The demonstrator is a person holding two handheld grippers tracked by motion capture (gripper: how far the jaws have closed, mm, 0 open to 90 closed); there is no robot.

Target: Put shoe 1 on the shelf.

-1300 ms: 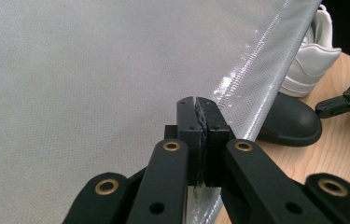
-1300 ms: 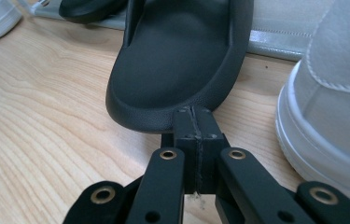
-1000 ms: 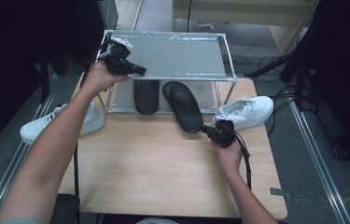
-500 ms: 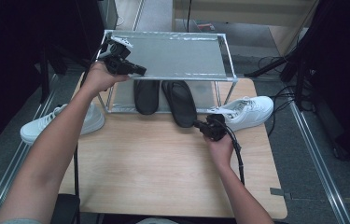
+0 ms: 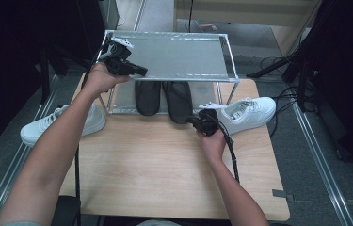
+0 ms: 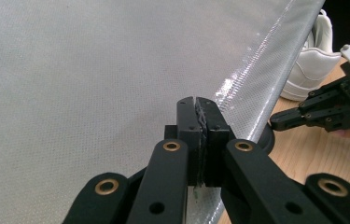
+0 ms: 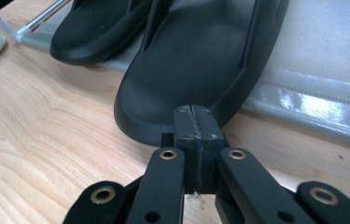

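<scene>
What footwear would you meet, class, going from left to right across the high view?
Left white sneaker → left black slipper → right black slipper → right white sneaker.

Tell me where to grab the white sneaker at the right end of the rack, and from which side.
Pinch the white sneaker at its open collar, coming down from above with the right gripper, probably one jaw inside the opening and one outside. It sits upright on the table with the opening facing up, and that rim looks thin enough for the jaws; the toe and sole look too broad.
</scene>
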